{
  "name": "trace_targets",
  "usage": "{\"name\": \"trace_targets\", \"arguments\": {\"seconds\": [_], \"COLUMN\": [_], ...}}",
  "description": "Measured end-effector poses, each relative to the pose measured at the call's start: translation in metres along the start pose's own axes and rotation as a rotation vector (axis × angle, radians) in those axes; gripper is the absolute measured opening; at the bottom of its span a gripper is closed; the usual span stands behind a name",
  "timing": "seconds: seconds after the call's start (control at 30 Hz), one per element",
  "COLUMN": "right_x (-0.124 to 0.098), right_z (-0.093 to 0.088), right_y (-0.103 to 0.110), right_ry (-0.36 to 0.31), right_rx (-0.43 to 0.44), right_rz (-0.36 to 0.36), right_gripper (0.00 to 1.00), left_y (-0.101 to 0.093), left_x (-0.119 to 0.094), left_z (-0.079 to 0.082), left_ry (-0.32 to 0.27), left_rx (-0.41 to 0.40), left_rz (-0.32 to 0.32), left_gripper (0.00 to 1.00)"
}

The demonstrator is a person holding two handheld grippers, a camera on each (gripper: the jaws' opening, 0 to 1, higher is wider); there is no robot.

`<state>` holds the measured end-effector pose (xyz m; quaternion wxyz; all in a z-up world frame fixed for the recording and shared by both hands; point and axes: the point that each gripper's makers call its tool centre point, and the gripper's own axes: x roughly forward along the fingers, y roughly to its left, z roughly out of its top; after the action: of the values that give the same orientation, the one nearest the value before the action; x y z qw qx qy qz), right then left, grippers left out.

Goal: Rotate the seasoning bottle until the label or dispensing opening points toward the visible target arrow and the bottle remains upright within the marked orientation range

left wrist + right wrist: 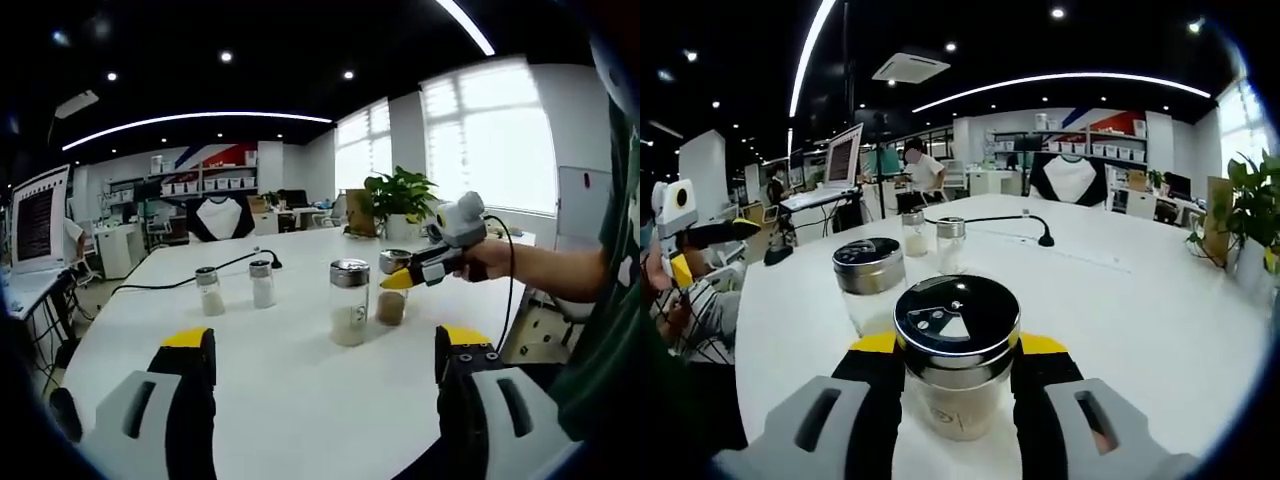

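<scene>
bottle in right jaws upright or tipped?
Upright: the bottle stands on the table, lid level, between the right gripper jaws.

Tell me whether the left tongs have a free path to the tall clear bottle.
Probably yes: left tongs are open, facing the tall clear bottle across bare table. The right tongs grip the brown bottle beside it.

Bright windows [490, 140], white table [300, 380], office shelves [1090, 150]
</scene>
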<state>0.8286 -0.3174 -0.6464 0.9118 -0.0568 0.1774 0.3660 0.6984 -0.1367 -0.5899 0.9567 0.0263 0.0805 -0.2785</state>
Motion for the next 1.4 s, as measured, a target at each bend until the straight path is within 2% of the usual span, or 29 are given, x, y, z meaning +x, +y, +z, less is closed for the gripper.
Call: {"name": "trace_targets", "arguments": {"seconds": [0.33,0.83,1.4], "right_x": [0.0005,0.0028,0.0037], "right_z": [-0.0011,-0.0017,-0.0026], "right_y": [-0.0036,-0.0056,-0.0066], "right_ry": [0.004,0.019,0.030], "right_rx": [0.016,0.042,0.069], "right_rz": [-0.039,-0.162,-0.235], "right_gripper": [0.41,0.41,0.41], "left_y": [0.0023,0.0017,0.0007], "left_x": [-0.0009,0.0009,0.0001], "left_z": [0.0003,-0.0001,-0.0029], "left_ry": [-0.011,-0.009,-0.004], "left_rx": [-0.015,-0.010,-0.015], "left_rz": [0.011,0.012,0.018], "left_gripper": [0.95,0.95,0.95]}}
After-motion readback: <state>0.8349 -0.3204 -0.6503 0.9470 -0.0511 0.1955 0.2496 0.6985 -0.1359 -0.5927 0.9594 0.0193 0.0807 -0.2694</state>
